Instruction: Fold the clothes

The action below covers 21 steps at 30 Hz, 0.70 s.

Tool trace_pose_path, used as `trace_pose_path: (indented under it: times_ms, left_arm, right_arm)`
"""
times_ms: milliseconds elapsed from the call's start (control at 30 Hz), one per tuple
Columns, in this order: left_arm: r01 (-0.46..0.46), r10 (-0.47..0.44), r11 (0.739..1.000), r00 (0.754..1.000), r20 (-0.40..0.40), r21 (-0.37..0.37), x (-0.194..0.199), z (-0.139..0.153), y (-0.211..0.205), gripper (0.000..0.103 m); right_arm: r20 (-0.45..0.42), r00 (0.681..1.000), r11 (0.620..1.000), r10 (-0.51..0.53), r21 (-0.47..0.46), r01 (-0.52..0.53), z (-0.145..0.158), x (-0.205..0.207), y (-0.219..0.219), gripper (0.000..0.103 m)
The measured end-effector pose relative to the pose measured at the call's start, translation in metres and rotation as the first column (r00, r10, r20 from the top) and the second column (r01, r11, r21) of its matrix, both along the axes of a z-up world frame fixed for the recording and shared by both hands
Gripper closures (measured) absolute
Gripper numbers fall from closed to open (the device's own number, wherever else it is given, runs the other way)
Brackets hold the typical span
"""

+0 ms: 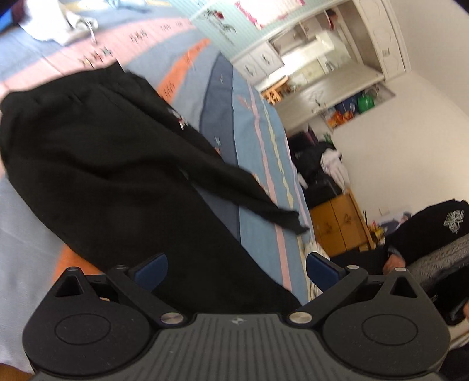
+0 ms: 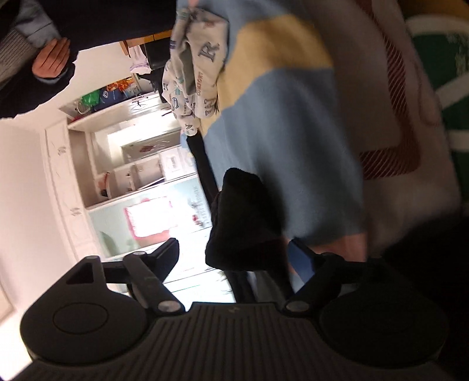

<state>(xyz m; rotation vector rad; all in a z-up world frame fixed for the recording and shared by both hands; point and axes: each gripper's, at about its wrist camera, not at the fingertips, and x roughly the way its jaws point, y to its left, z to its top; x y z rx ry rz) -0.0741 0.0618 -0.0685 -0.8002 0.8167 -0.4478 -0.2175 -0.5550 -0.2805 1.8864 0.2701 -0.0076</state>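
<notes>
A black garment (image 1: 111,164) lies spread across the striped blue, pink and orange bedspread (image 1: 258,164), one narrow end trailing toward the bed's edge. My left gripper (image 1: 237,269) hovers over its near part, open wide, with the cloth under and between the blue pads (image 1: 152,272). In the right wrist view the picture is rolled sideways. A bunched end of black cloth (image 2: 243,222) sits between the jaws of my right gripper (image 2: 234,259), which is open. The left finger (image 2: 170,258) stands clear of the cloth; the cloth lies close to the blue right pad (image 2: 299,260).
A white garment (image 1: 49,26) lies at the bed's far end. A letter-printed cloth (image 2: 193,67) hangs at the bed edge. A person in a black top (image 1: 433,231) stands beside the bed, hand (image 2: 51,58) visible. White cabinets (image 1: 322,58), a wooden cupboard (image 1: 340,225) and piled clothes (image 1: 319,164) line the wall.
</notes>
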Motion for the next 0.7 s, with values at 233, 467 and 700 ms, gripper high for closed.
trace_pose_path:
  times_ms: [233,467,700]
  left_arm:
    - [0.046,-0.044,0.999,0.998,-0.052,0.026,0.008,-0.019,-0.018,0.002]
    - [0.036,-0.033,0.998,0.997,-0.066,0.045,0.01,-0.029,-0.023,0.002]
    - [0.044,-0.04,0.997,0.997,-0.068,0.058,0.01,-0.027,-0.026,0.002]
  right_arm:
    - [0.003,1.0,0.998,-0.008,-0.063,0.009,0.014,0.026,-0.01,0.01]
    - [-0.083,0.996,0.936,0.008,-0.349,-0.036,0.047,0.039,-0.012,0.057]
    - [-0.059,0.998,0.785,-0.007,-0.619,-0.031,0.078,0.052,-0.009,0.094]
